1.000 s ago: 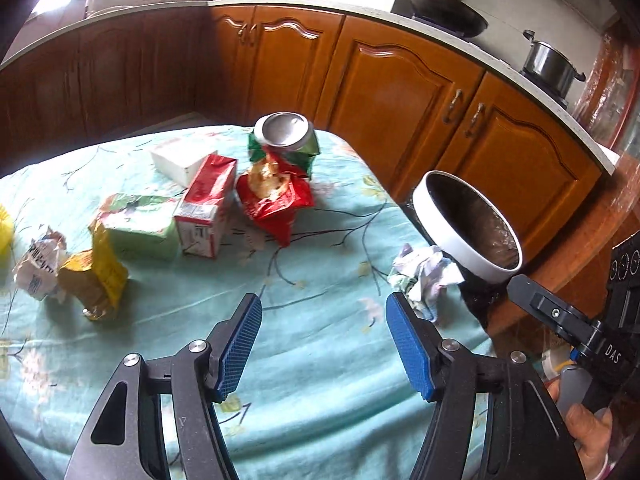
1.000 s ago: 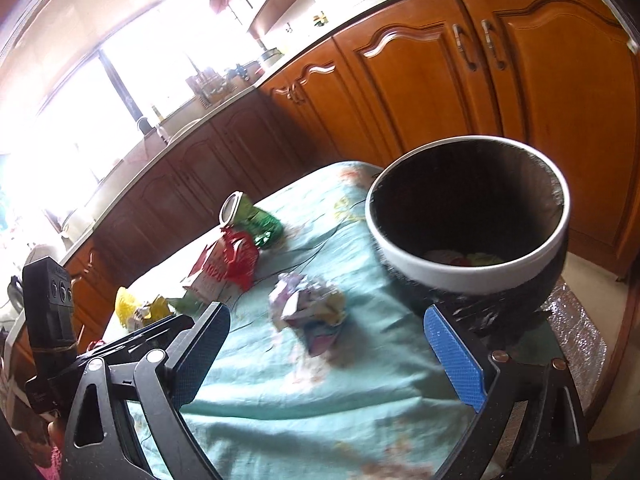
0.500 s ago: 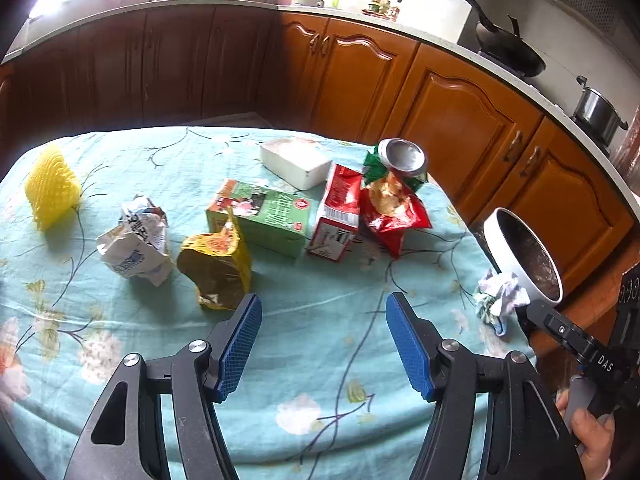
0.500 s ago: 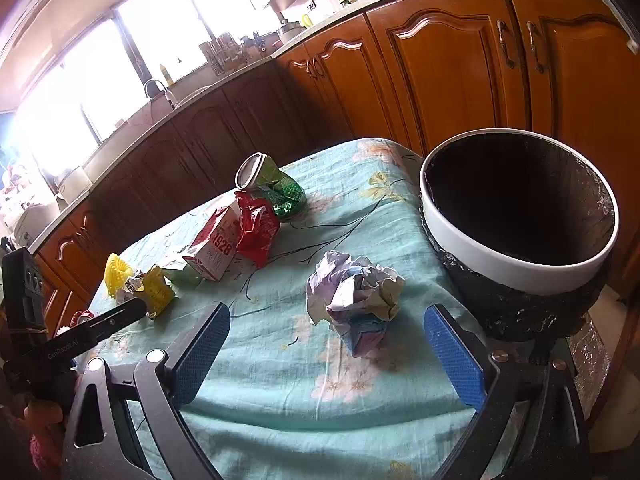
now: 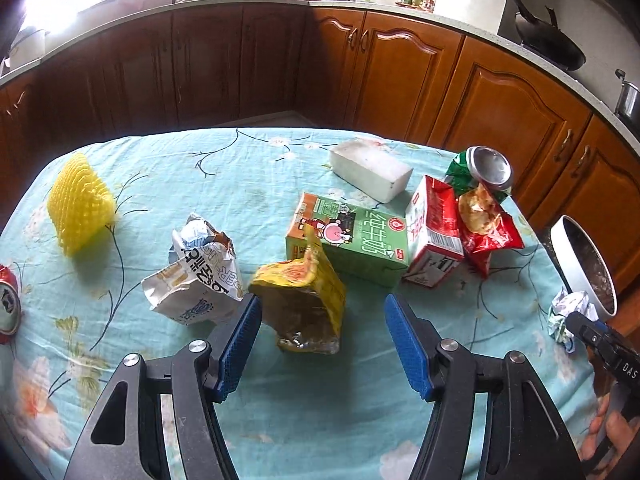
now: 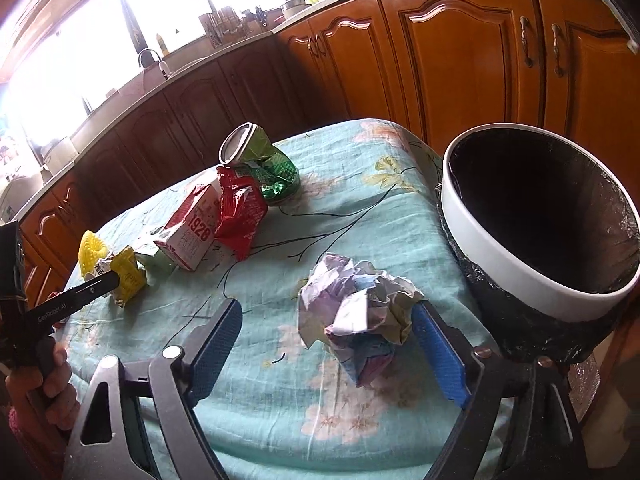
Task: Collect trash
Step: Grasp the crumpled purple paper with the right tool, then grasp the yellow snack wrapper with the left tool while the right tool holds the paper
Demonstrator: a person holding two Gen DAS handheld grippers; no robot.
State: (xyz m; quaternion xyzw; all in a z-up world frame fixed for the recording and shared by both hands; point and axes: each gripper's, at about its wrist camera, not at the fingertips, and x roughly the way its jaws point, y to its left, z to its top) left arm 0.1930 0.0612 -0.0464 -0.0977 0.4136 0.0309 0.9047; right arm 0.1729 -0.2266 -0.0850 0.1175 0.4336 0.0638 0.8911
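A crumpled ball of white and lilac paper is framed between the blue pads of the right gripper, whose jaws have just been closing around it; the right pad appears to touch the wad while a clear gap is left at the left pad, so no grip is yet made. The wad lies near the right edge of the table covered in a pale green floral cloth, just beside the white-rimmed, black-lined waste bin. Being a loose lump, it shows no clear long axis or heading. It is judged that one-sided contact could push the light paper sideways off the table edge. The left gripper is held open and empty over a crumpled yellow snack wrapper nearer the table's middle.
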